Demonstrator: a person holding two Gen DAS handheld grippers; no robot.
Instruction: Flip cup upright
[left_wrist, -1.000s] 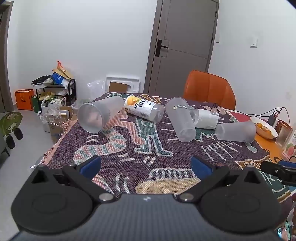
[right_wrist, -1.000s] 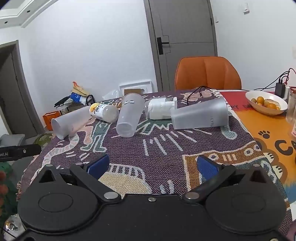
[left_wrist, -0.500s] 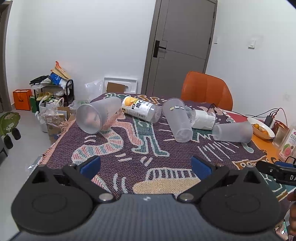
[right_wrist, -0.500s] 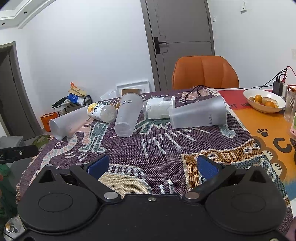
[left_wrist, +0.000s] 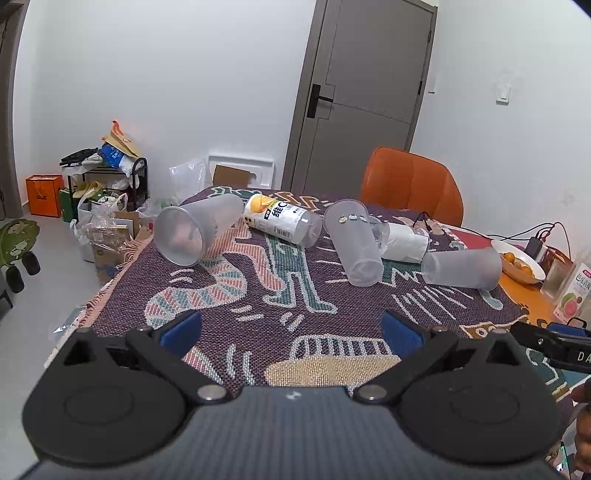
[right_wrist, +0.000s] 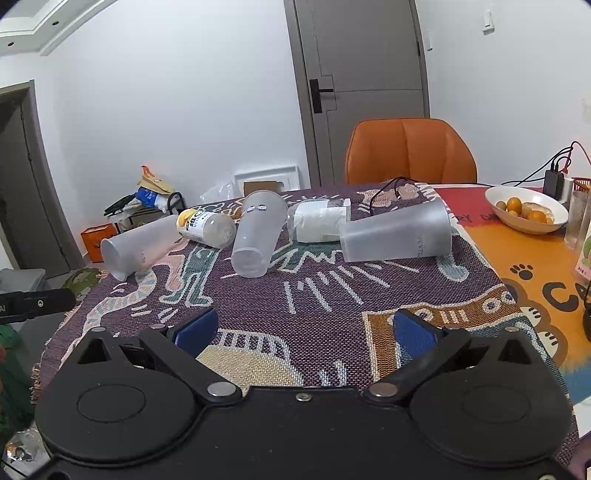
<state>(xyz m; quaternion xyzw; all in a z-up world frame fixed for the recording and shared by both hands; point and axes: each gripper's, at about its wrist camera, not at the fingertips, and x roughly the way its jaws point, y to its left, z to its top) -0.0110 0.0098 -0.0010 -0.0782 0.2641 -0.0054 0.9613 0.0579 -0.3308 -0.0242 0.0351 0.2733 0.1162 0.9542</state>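
1. Both sets of fingers are spread wide with nothing between them. The left gripper (left_wrist: 291, 330) and the right gripper (right_wrist: 303, 328) both hover over the near part of the patterned blanket (right_wrist: 332, 295), blue pads facing each other across bare weave.
2. Three frosted, see-through plastic cups, all on their sides. The left cup (left_wrist: 195, 230) has its wide mouth turned toward the left camera. The middle cup (left_wrist: 354, 242) has little stickers near its rim and its narrow base points toward the grippers. The right cup (right_wrist: 397, 232) lies crosswise, base to the left in the right wrist view, faint lettering on its wall.
3. None of them touches a finger; all three sit well ahead of the pads, across the far half of the blanket.
4. A juice bottle (left_wrist: 282, 219) lies between the left and middle cups, and a white roll (right_wrist: 321, 223) sits just behind the middle and right cups.
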